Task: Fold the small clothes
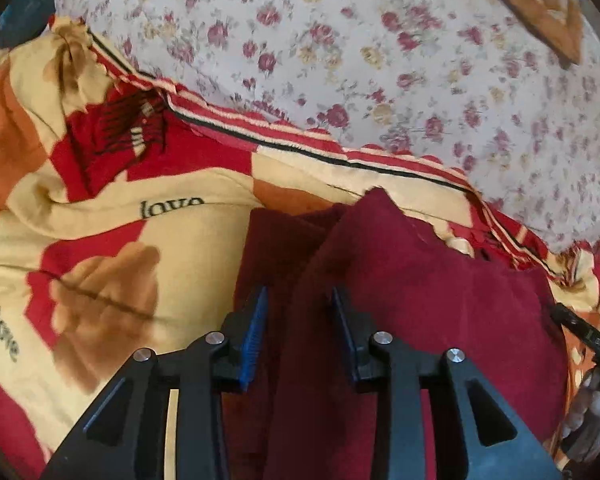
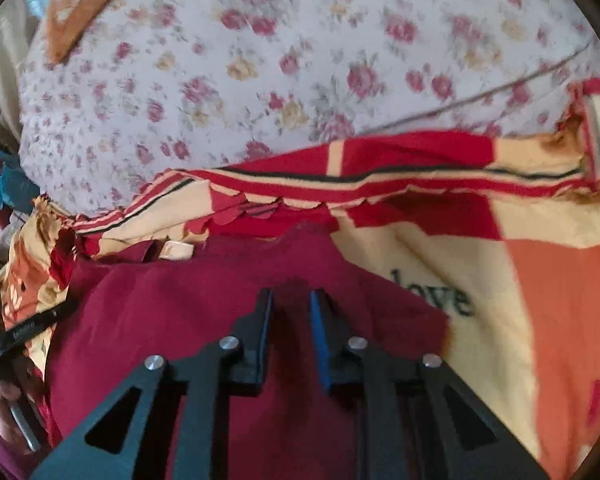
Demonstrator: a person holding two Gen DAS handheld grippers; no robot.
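Observation:
A dark maroon garment (image 1: 412,280) lies on a red, cream and orange blanket. In the left wrist view my left gripper (image 1: 300,300) has its jaws apart, with a raised fold of the maroon cloth between them; the cloth touches the right pad and stands clear of the blue left pad (image 1: 256,332). In the right wrist view the same garment (image 2: 172,304) spreads under my right gripper (image 2: 291,300), whose jaws stand a small gap apart over the cloth's far right part, with cloth showing between them.
The blanket (image 1: 100,248) printed with "love" covers the bed, also in the right wrist view (image 2: 520,280). A pale floral sheet (image 1: 340,60) lies beyond it, as in the right wrist view (image 2: 260,72). The other gripper's black body shows at the right edge (image 1: 592,340) and left edge (image 2: 16,336).

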